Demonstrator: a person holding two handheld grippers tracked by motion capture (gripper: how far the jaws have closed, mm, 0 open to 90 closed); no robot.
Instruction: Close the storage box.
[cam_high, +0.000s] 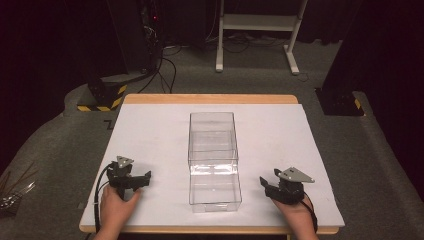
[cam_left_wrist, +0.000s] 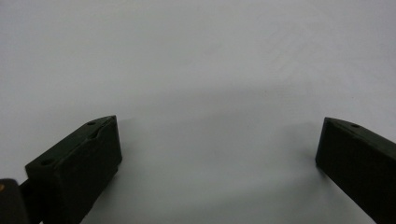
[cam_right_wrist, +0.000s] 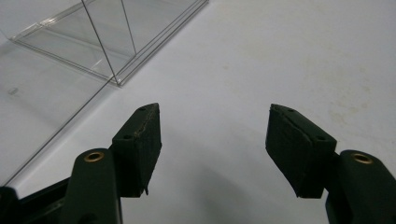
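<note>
A clear plastic box (cam_high: 213, 157) stands in the middle of the white table sheet (cam_high: 150, 130), long side running away from me; its near corner (cam_right_wrist: 93, 42) appears in the right gripper view. My left gripper (cam_high: 134, 176) rests near the front left, held by a hand, jaws wide apart over bare sheet (cam_left_wrist: 205, 93). My right gripper (cam_high: 267, 184) rests near the front right, beside the box, jaws apart with nothing between them (cam_right_wrist: 215, 130).
The wooden table edge (cam_high: 210, 99) runs along the back. Behind it on the floor are a white stand (cam_high: 257, 30), black equipment with cables (cam_high: 145, 40) and yellow-black striped bases (cam_high: 102, 97). Thin sticks (cam_high: 15, 187) lie at the far left.
</note>
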